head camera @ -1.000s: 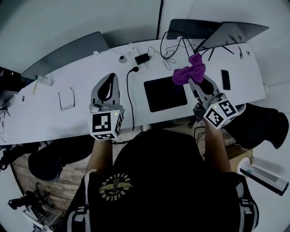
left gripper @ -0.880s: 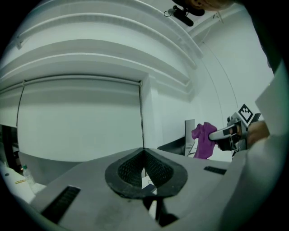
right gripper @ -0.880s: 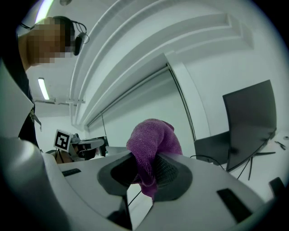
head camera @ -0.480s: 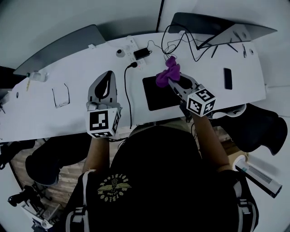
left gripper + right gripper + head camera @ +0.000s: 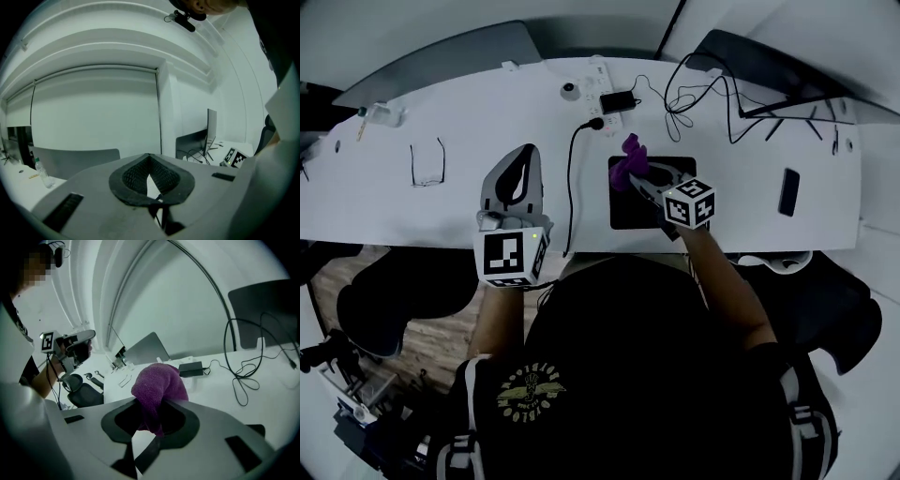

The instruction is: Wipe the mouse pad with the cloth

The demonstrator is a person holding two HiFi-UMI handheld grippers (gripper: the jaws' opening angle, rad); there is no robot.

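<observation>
- The mouse pad (image 5: 628, 212), a dark rectangle, lay flat on the white counter (image 5: 487, 112), near its front edge. Its long axis ran roughly from 9 to 3 o'clock in the head view.
- The purple cloth (image 5: 625, 162) was over the pad's corner at about 10 o'clock. It was bunched into a lump that pointed on toward 11 o'clock.
- The right tongs (image 5: 639, 174) were clenched on the cloth (image 5: 158, 386), which bulged up and forward out of the right tongs (image 5: 151, 420). They reached across the pad from 4 o'clock toward 10 o'clock.
- Whether the cloth touched the pad could not be told.
- The left tongs (image 5: 523, 161) were at 9 o'clock of the pad, well apart from it, with a black cable (image 5: 570, 192) between them.
- In their own view the left tongs (image 5: 150, 161) were closed with nothing in them.
</observation>
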